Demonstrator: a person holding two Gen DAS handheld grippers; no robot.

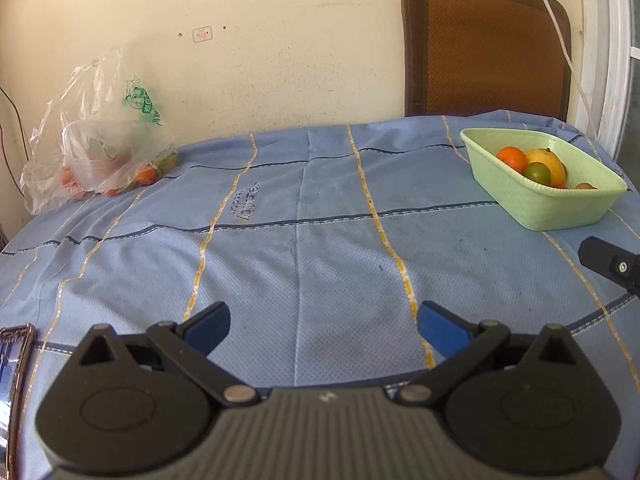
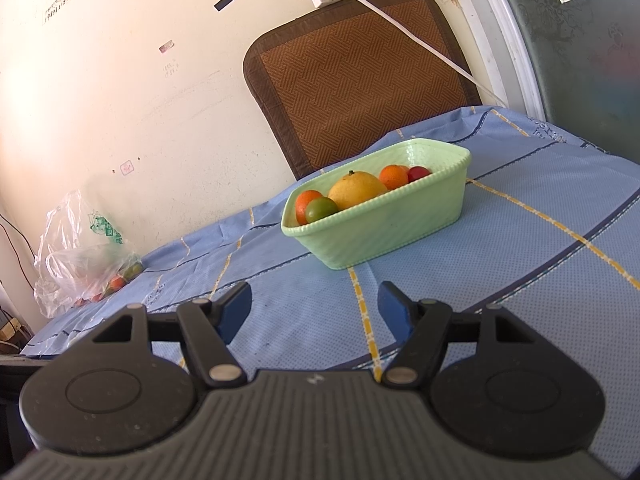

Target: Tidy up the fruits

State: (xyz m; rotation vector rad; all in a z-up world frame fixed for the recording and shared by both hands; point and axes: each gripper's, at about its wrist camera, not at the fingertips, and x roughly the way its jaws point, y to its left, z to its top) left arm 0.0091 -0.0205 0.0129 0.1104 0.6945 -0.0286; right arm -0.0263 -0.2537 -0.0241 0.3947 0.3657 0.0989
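Observation:
A light green basket [image 1: 560, 208] [image 2: 384, 232] stands on the blue tablecloth at the right. It holds a large yellow fruit [image 2: 356, 190], oranges [image 2: 394, 176], a green fruit [image 2: 320, 209] and a small red one [image 2: 418, 173]. A clear plastic bag [image 1: 96, 140] [image 2: 76, 256] with more small orange and green fruits lies at the far left by the wall. My left gripper [image 1: 324, 324] is open and empty over the cloth's middle. My right gripper [image 2: 316, 304] is open and empty, short of the basket. Part of the right gripper shows in the left wrist view [image 1: 612, 266].
A brown woven chair back [image 1: 484, 44] [image 2: 360, 76] stands behind the table by the cream wall. A white cable [image 2: 400, 28] hangs from a power strip. A window frame [image 2: 516, 36] is at the right. A shiny object [image 1: 16, 360] sits at the left table edge.

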